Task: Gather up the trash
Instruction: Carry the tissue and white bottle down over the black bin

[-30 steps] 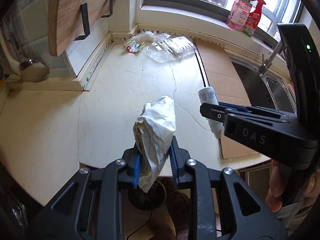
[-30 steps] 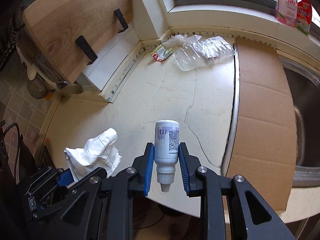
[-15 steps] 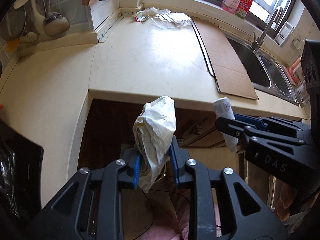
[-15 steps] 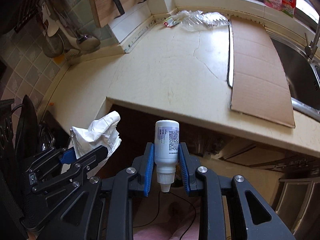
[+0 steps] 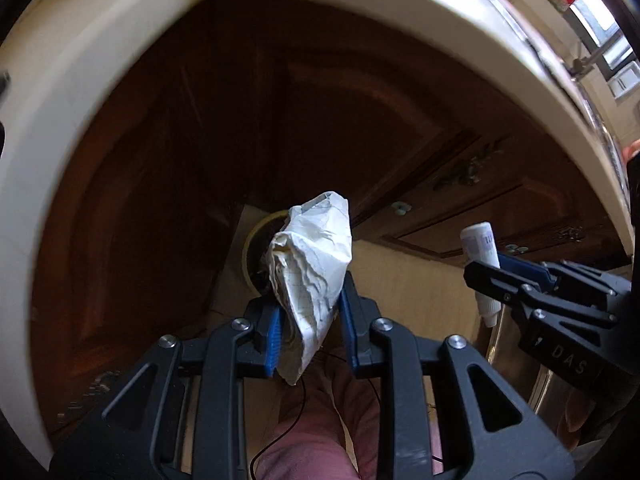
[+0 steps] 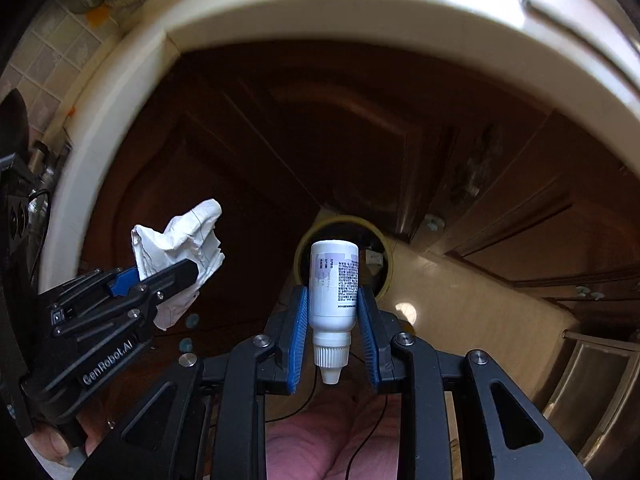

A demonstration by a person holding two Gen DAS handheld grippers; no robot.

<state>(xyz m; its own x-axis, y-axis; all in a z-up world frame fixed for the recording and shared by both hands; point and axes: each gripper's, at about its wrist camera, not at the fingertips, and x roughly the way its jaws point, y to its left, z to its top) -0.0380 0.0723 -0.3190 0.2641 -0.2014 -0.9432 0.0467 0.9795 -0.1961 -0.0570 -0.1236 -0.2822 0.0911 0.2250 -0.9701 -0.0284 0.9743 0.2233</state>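
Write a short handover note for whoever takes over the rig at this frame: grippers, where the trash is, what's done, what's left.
Left gripper: shut on the crumpled paper.
Right gripper: shut on the small white bottle, cap end toward the camera.
Both point down past the countertop edge, in front of the dark cabinet doors. The round yellow-rimmed bin sits on the floor below, its opening partly hidden behind each item.
Done: both pieces picked up and carried off the counter.
Left: line up over the bin and release each; neither has been dropped yet.

Left tongs [image 5: 308,316] clamp crumpled paper [image 5: 314,276] above, seemingly, a round bin [image 5: 256,240].
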